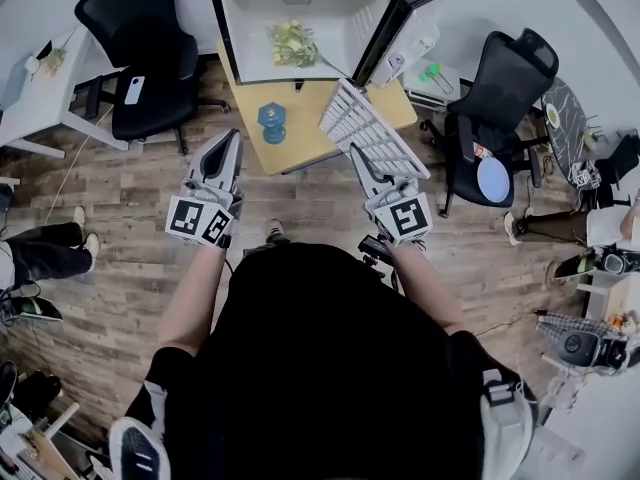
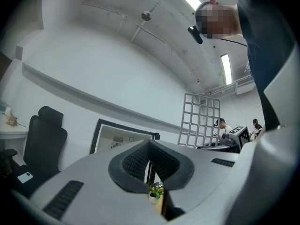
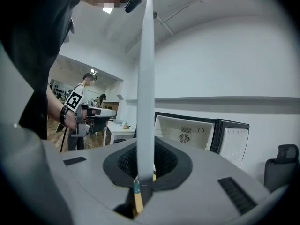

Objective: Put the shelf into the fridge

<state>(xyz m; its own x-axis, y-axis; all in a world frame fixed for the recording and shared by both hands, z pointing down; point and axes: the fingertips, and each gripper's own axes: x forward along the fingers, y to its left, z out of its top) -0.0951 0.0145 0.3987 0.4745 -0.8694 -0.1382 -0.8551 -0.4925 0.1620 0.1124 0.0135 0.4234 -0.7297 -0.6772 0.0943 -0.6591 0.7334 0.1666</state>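
Shelf point(image 1: 372, 128): white wire grid, rectangular, clamped by one edge in the right gripper point(image 1: 358, 154). It is off the table, tilted, and its far end is up over the table's right corner, just in front of the fridge door point(image 1: 412, 16). Edge-on in the right gripper view point(image 3: 146, 88), flat-on in the left gripper view point(image 2: 200, 121).

Fridge point(image 1: 300, 18): small, black shell, white interior, standing at the far edge of the yellow table point(image 1: 310, 140). Door swung fully open to the right. Yellow-green flowers point(image 1: 292, 43) inside.
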